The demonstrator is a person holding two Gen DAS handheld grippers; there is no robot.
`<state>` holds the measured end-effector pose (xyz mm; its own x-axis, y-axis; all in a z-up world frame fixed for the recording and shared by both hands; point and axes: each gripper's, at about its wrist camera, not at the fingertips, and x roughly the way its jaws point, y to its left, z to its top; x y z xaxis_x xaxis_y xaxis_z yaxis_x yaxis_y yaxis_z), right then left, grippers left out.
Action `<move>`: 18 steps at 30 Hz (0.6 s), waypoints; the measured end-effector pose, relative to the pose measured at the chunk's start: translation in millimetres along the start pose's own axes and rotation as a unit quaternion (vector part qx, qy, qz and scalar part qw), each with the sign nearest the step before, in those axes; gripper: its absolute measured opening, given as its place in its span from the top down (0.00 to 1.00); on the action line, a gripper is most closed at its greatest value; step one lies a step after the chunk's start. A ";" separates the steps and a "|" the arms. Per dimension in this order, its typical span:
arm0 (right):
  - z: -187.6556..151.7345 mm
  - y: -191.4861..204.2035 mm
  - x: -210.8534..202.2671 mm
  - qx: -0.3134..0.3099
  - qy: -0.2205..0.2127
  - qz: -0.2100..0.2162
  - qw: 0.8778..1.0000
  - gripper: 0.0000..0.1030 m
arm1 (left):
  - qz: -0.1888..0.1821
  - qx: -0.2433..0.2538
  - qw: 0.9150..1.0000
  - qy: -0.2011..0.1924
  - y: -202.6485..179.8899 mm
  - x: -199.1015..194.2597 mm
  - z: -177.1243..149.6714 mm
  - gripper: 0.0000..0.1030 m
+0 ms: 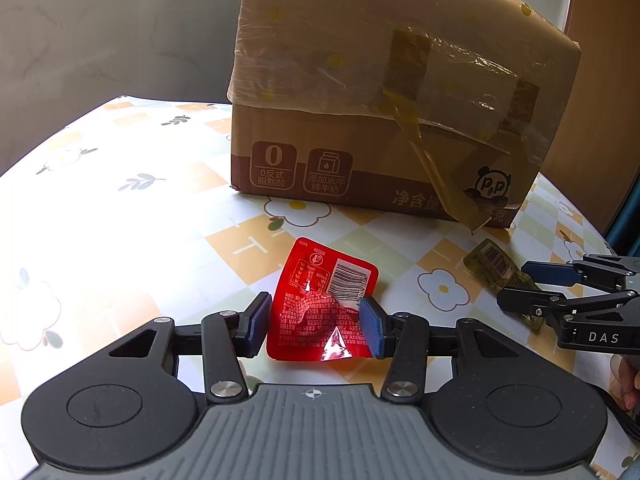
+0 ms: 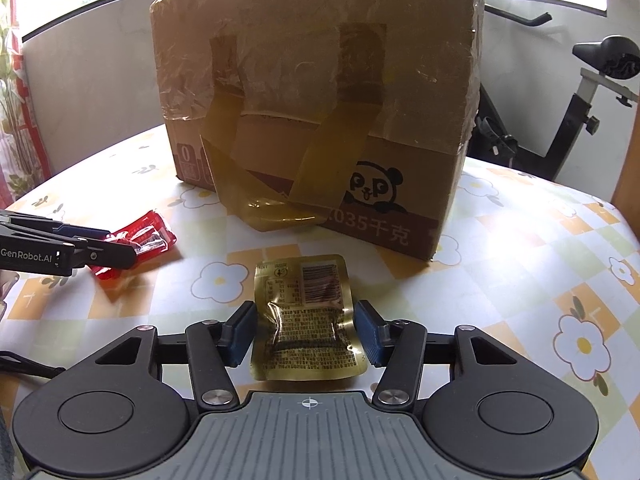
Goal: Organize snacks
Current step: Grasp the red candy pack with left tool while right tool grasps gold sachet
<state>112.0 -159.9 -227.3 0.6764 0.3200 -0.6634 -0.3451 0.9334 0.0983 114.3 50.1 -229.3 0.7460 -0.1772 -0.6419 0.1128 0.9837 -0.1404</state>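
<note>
- The left gripper [image 1: 316,322] is clamped on a flat, glossy red foil snack packet [image 1: 322,304]; both blue pads [image 1: 374,330] press its side edges and the foil is crumpled between them
- This red packet lies back side up, near end at the gripper, far end pointing at the box; it carries a white barcode panel and dense white small print too fine to read
- The right gripper [image 2: 305,330] has a flat, shiny gold foil snack packet [image 2: 306,320] between its blue pads [image 2: 366,334], which meet the packet's puckered edges; its figure fell over the last second but has now levelled off
- The gold packet shows a barcode near its top right corner and blocks of dark print that cannot be read
- Both packets are just in front of a large brown cardboard box [image 2: 320,92] wrapped in clear film and strapped with yellowish tape
- The box prints a big "0" icon over "0反式脂肪酸", a milk carton icon over "添加水牛纯牛奶", a cartoon panda with "P P" eyes, and ".035千克"
- Everything sits on a table with a checked orange, green and white flower-print cloth [image 2: 540,264]
- In the right wrist view the left gripper's side reads "GenRobot.AI"; in the left wrist view the right gripper [image 1: 520,284] reads "DAS"
- A black exercise bike [image 2: 580,92] stands behind the table at the right
</note>
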 end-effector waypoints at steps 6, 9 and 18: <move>-0.8 -6.8 -3.3 0.021 -0.011 0.010 1.000 0.55 | -0.015 -0.012 1.000 0.003 3.8 -6.4 3.5 0.62; -1.2 -9.4 -6.8 0.032 -0.017 0.005 0.999 0.57 | -0.017 -0.010 1.000 -0.004 4.8 -12.4 5.1 0.65; -5.9 -20.6 -17.9 0.075 -0.037 -0.001 0.997 0.57 | -0.011 -0.004 1.000 -0.007 2.2 -15.3 3.1 0.69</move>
<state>103.2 -185.9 -221.8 0.7249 0.3244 -0.6076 -0.2471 0.9459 0.2102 105.1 55.0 -217.5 0.7525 -0.1984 -0.6280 0.1237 0.9791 -0.1612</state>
